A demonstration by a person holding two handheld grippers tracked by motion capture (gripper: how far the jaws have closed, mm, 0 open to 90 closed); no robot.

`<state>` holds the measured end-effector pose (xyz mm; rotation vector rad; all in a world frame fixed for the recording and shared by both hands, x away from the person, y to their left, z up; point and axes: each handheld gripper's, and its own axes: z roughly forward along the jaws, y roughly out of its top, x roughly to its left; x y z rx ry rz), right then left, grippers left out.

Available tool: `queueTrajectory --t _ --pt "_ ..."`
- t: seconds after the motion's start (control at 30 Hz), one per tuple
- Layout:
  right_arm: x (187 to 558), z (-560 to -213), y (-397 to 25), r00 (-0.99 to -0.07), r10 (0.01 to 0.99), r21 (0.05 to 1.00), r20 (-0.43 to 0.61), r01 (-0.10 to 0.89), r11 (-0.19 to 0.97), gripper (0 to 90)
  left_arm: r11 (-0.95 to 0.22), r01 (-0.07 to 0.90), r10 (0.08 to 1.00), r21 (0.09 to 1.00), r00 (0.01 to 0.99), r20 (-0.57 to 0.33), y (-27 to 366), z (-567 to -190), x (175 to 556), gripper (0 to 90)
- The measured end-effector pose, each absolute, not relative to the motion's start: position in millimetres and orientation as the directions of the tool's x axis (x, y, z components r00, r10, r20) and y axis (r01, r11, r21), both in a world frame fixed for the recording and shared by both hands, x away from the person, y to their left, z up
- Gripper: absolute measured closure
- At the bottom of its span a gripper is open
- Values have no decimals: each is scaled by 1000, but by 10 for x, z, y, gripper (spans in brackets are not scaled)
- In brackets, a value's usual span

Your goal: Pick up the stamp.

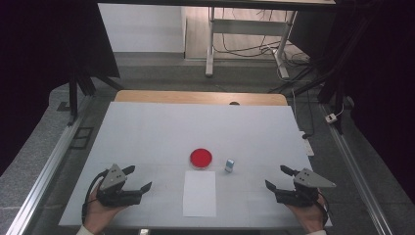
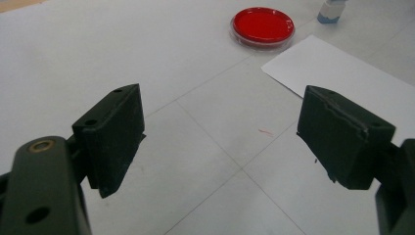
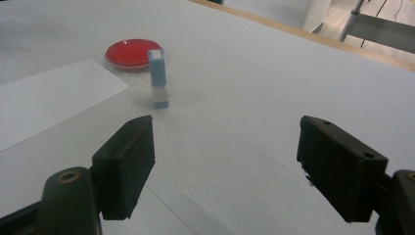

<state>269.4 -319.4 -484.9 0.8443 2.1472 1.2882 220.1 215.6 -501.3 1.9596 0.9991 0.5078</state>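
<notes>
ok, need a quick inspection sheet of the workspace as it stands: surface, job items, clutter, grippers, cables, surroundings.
Surface: white table top with faint grid lines; wooden edge at the far side.
Job's things: red round dish, white sheet of paper just in front of it, small blue and white block standing upright to the right of the dish, apart from it.
Clutter: nothing seen.
Grippers: left gripper and right gripper both open, holding nothing, near the front edge on either side of the paper.
Cables: loose cables on the floor behind the table.
Surroundings: metal table legs beyond, dark curtains at both sides.
</notes>
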Motion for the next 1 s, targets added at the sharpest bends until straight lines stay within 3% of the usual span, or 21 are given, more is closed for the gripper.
queueTrajectory --t 1.0 --pt "2698 -4911 -3114 -699 709 882 -93 273 385 240 -322 459 795 828 606 -27 2132 -5041 2235 171"
